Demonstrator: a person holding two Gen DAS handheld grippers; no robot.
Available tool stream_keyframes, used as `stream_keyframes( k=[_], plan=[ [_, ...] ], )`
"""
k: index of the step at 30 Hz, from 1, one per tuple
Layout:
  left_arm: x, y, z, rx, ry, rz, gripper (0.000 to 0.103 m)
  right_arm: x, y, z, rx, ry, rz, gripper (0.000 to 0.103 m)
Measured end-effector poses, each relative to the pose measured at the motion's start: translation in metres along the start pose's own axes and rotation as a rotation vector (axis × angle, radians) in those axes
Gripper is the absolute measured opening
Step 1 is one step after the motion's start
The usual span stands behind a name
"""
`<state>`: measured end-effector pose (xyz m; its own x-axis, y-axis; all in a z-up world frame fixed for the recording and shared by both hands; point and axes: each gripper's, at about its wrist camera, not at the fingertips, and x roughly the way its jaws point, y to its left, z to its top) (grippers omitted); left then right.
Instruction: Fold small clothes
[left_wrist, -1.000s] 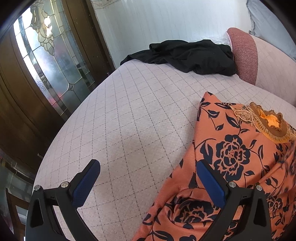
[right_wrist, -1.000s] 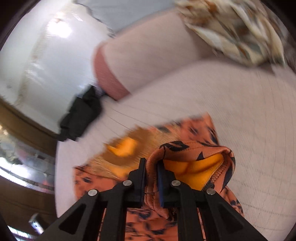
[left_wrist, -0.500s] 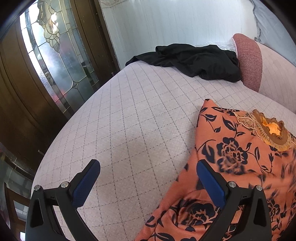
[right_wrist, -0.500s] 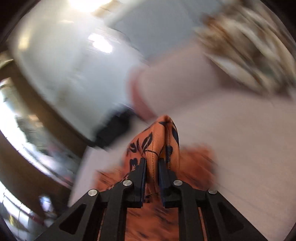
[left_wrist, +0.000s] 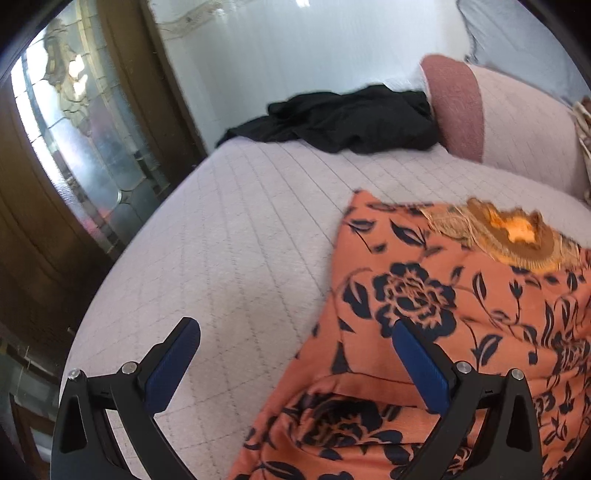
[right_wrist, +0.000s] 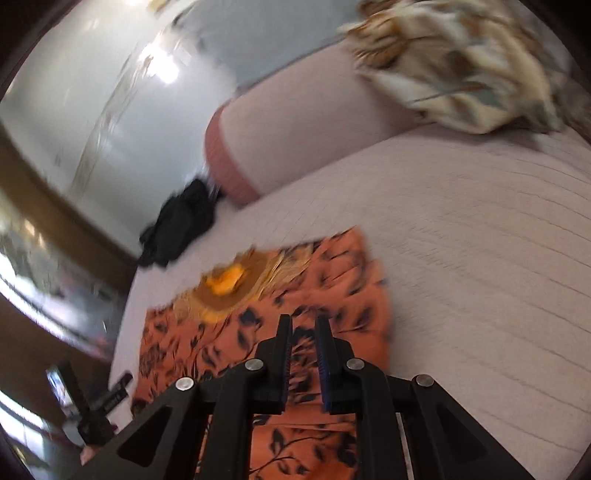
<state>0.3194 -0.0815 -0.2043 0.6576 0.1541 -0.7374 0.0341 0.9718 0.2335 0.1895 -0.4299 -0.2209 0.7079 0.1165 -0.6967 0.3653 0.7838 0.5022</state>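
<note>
An orange garment with a dark floral print (left_wrist: 461, 306) lies on the quilted bed, its gold lace neckline (left_wrist: 517, 232) toward the pillows. It also shows in the right wrist view (right_wrist: 295, 295), lying mostly flat. My left gripper (left_wrist: 295, 354) is open wide and empty, its right finger over the garment's left edge, its left finger over bare bedspread. My right gripper (right_wrist: 303, 343) hovers above the garment with the jaws a narrow gap apart and nothing between them.
A black garment (left_wrist: 343, 118) lies crumpled at the far side of the bed (left_wrist: 229, 236). A pink bolster (left_wrist: 458, 103) and a floral pillow (right_wrist: 461, 62) sit at the head. A wooden door with leaded glass (left_wrist: 85, 118) stands left.
My right gripper has let go of the orange fold it held up; the fabric has dropped flat onto the garment. The left gripper has barely moved and stays open.
</note>
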Motion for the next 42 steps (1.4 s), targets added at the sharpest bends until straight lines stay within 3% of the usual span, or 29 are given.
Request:
stream_keyframes(
  k=[3,5,7,10,13,16,18,20,21,22,24,27,31,35,37,39,42],
  plan=[
    [0.022,-0.006,-0.007,0.055,0.096,0.074,0.103,0.044,0.012,-0.023,-0.057,0.13,-0.075,0.015],
    [0.029,0.001,-0.008,0.03,0.142,0.042,0.103,0.072,0.002,-0.041,-0.064,0.245,-0.149,0.015],
    [0.025,0.007,-0.006,0.006,0.135,0.034,0.103,0.065,-0.001,-0.043,-0.062,0.198,-0.14,0.014],
    [0.015,0.007,-0.004,0.013,0.083,0.066,0.103,0.06,0.01,-0.033,-0.039,0.22,-0.152,0.016],
    [0.004,0.005,-0.002,0.006,0.037,-0.004,0.103,0.059,0.04,-0.019,-0.068,0.175,-0.068,0.016],
    [0.006,-0.003,-0.004,0.032,0.053,-0.017,0.103,0.081,0.072,-0.011,-0.097,0.181,0.009,0.016],
    [0.025,-0.006,-0.009,0.063,0.125,0.042,0.103,0.109,0.084,-0.009,-0.119,0.215,-0.037,0.016],
    [0.034,-0.004,-0.009,0.046,0.169,0.027,0.103,0.146,0.085,-0.012,-0.126,0.262,-0.122,0.014],
    [0.034,0.0,-0.007,0.022,0.175,0.011,0.103,0.153,0.084,-0.01,-0.131,0.228,-0.117,0.014],
    [0.033,0.002,-0.006,0.013,0.173,0.005,0.103,0.155,0.085,-0.005,-0.131,0.178,-0.115,0.014],
    [0.029,0.003,-0.003,0.02,0.143,0.019,0.103,0.156,0.085,0.004,-0.068,0.179,-0.132,0.014],
    [0.02,0.005,0.0,0.014,0.097,0.018,0.103,0.14,0.104,0.005,-0.057,0.134,-0.05,0.016],
    [0.014,0.004,-0.002,0.017,0.071,0.004,0.103,0.133,0.143,-0.018,-0.126,0.179,0.084,0.016],
    [0.03,0.003,-0.01,0.055,0.147,0.047,0.103,0.138,0.158,-0.06,-0.182,0.27,0.034,0.016],
    [0.033,0.006,-0.01,0.035,0.172,0.027,0.103,0.142,0.151,-0.089,-0.221,0.321,-0.004,0.017],
    [0.029,0.009,-0.008,0.026,0.162,0.017,0.103,0.123,0.145,-0.109,-0.278,0.211,0.025,0.016],
    [0.018,0.011,-0.005,0.03,0.105,0.042,0.103,0.111,0.148,-0.111,-0.321,0.245,0.017,0.016]
  ],
)
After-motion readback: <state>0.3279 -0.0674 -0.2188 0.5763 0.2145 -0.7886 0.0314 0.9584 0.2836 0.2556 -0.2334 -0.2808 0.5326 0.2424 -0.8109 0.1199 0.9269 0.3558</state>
